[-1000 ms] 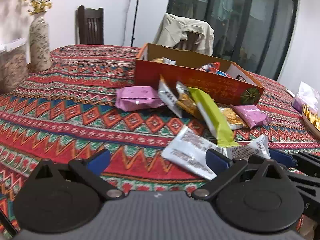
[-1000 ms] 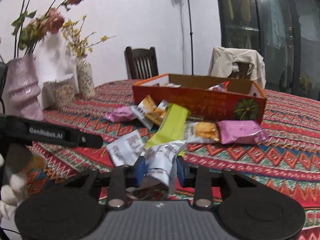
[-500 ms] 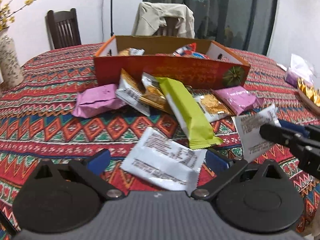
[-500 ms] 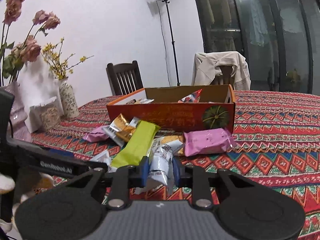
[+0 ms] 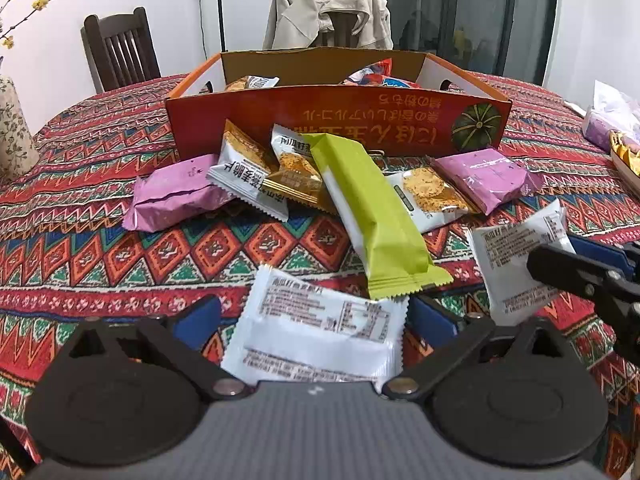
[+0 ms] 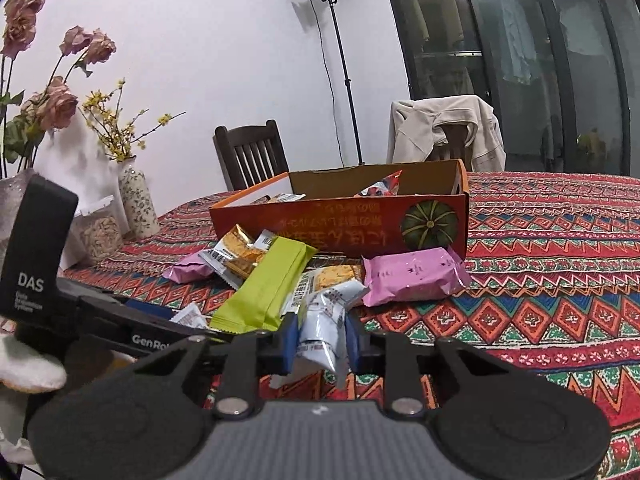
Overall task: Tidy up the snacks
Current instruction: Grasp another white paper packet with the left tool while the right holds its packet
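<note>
The left gripper (image 5: 314, 316) has its blue fingers (image 5: 198, 318) spread wide apart, and a white packet (image 5: 320, 336) lies flat on the tablecloth (image 5: 80, 240) between them, its right corner just beside the right finger; whether either finger touches it cannot be told. The right gripper (image 6: 318, 340) is closed tight on a second white packet (image 6: 324, 326), which is creased between the blue fingers (image 6: 289, 344) and held up off the cloth; from the left wrist view the same packet (image 5: 520, 260) shows at the far right, pinched by the black arm of the right gripper (image 5: 576, 272).

Just ahead of the left gripper, a long green packet (image 5: 368, 216) points back toward it, its crimped end nearly over the flat white packet. Farther ahead sit cracker packets (image 5: 256, 176), with a pink packet (image 5: 176, 194) ahead to the left and another pink packet (image 5: 486, 178) ahead to the right. Beyond them all stands the orange box (image 5: 340, 120), with a few snacks inside.

Compared with half a second ago, the left gripper has moved forward so that the flat white packet sits deeper between its fingers, which remain wide. The right gripper keeps its clamp on its packet, and the box appears nearer in its view.
</note>
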The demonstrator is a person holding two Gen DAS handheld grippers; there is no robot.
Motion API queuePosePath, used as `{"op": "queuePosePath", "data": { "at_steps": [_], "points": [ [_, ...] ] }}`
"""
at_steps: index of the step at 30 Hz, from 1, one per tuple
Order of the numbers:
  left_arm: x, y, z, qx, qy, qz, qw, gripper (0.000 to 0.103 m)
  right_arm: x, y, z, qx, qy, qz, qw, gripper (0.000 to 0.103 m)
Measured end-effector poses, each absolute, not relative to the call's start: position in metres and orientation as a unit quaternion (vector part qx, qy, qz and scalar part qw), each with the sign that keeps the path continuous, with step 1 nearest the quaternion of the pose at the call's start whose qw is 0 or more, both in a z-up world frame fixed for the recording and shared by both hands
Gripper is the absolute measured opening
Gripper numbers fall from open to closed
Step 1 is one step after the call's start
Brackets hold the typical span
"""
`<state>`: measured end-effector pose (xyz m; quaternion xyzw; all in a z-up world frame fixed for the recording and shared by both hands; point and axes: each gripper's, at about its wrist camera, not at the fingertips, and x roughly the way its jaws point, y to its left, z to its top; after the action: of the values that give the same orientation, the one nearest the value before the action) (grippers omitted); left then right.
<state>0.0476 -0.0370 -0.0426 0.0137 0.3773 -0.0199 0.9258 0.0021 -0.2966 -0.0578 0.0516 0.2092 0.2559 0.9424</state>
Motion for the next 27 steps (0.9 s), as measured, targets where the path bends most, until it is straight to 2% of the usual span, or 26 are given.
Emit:
{"op": "queuePosePath", "data": {
  "at_steps": [2, 5, 10, 17, 27],
  "points": [
    [0.042, -0.035, -0.042, 0.012, 0.370, -0.019, 0.929, 0.088, 0.002, -0.297, -0.058, 0.053, 0.208, 0.258, 0.942, 0.024],
    [0.033, -0.032, -0.040, 0.011, 0.360, -0.019, 0.933, 0.077, 0.002, -0.296, -0.058, 0.053, 0.208, 0.259, 0.942, 0.024],
    [0.024, -0.025, -0.038, 0.008, 0.351, -0.021, 0.936, 0.066, 0.000, -0.296, -0.058, 0.052, 0.207, 0.258, 0.942, 0.024],
    [0.012, -0.019, -0.038, 0.012, 0.341, -0.023, 0.940, 0.058, -0.004, -0.292, -0.056, 0.047, 0.207, 0.260, 0.942, 0.024],
    [0.003, -0.009, -0.025, -0.001, 0.318, -0.022, 0.948, 0.058, -0.008, -0.288, -0.048, 0.040, 0.202, 0.254, 0.945, 0.024]
  ]
}}
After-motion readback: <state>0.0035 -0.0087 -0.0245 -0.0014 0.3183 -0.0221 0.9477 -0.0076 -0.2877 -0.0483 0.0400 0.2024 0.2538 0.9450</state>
